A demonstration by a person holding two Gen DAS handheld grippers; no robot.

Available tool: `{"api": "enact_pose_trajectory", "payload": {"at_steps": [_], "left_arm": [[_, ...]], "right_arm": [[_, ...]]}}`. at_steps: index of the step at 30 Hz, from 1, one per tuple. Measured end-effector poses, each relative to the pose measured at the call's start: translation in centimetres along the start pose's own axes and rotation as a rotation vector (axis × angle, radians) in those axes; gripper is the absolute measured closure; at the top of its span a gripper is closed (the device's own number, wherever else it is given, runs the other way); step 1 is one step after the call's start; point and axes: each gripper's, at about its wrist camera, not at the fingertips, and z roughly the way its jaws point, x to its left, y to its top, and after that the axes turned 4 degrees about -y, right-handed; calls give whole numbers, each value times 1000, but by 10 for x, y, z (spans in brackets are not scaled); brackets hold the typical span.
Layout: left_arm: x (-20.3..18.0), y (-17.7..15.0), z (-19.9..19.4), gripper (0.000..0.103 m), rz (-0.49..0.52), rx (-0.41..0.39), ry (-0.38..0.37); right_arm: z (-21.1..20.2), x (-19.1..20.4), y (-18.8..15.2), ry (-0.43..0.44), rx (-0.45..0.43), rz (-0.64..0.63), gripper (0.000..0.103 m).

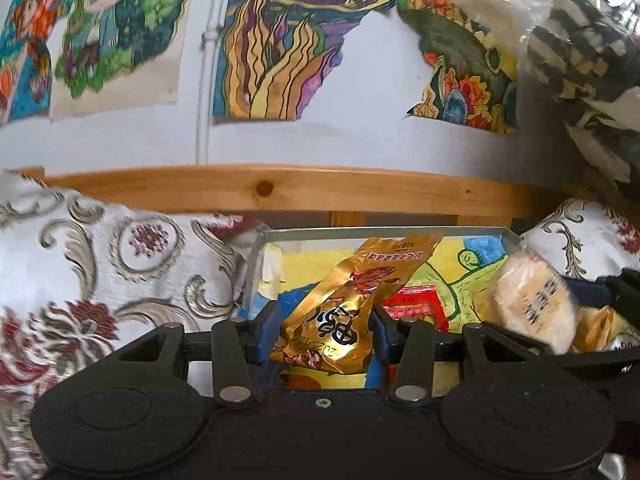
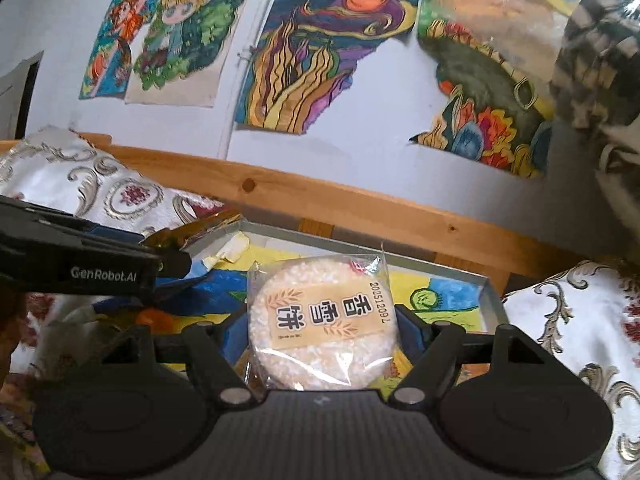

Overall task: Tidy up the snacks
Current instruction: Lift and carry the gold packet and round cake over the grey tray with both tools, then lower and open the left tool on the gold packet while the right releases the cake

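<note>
My left gripper (image 1: 323, 330) is shut on a gold foil snack packet (image 1: 352, 304), held above a shallow grey box (image 1: 376, 233) lined with a bright drawing. A red packet (image 1: 416, 307) lies inside the box behind the gold one. My right gripper (image 2: 322, 330) is shut on a round rice cracker in a clear wrapper (image 2: 320, 320), also over the box (image 2: 490, 292). The same rice cracker (image 1: 532, 300) shows at the right of the left wrist view. The left gripper's body (image 2: 92, 264) crosses the left side of the right wrist view.
The box rests on a floral embroidered cloth (image 1: 100, 272) in front of a wooden rail (image 1: 280, 188). Coloured drawings (image 1: 280, 40) hang on the white wall. A clear bag with striped fabric (image 1: 588, 40) hangs at the upper right. Another gold packet (image 1: 600, 326) lies at the right.
</note>
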Motion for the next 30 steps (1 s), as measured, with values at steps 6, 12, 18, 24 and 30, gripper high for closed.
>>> {"api": "enact_pose_trajectory", "payload": {"at_steps": [6, 12, 18, 24, 30], "left_arm": [[3, 0, 16, 55, -1, -10, -12], [9, -9, 31, 54, -17, 11, -33], [12, -12, 36, 54, -17, 10, -32], [9, -13, 38, 53, -12, 14, -36], [10, -13, 39, 50, -28, 17, -46]], "right_arm": [[19, 2, -6, -8, 38, 3, 26], [26, 6, -11, -2, 59, 17, 25], [28, 9, -10, 1, 62, 21, 25], [29, 10, -10, 0, 64, 23, 25], [30, 10, -10, 1, 66, 27, 24]]}}
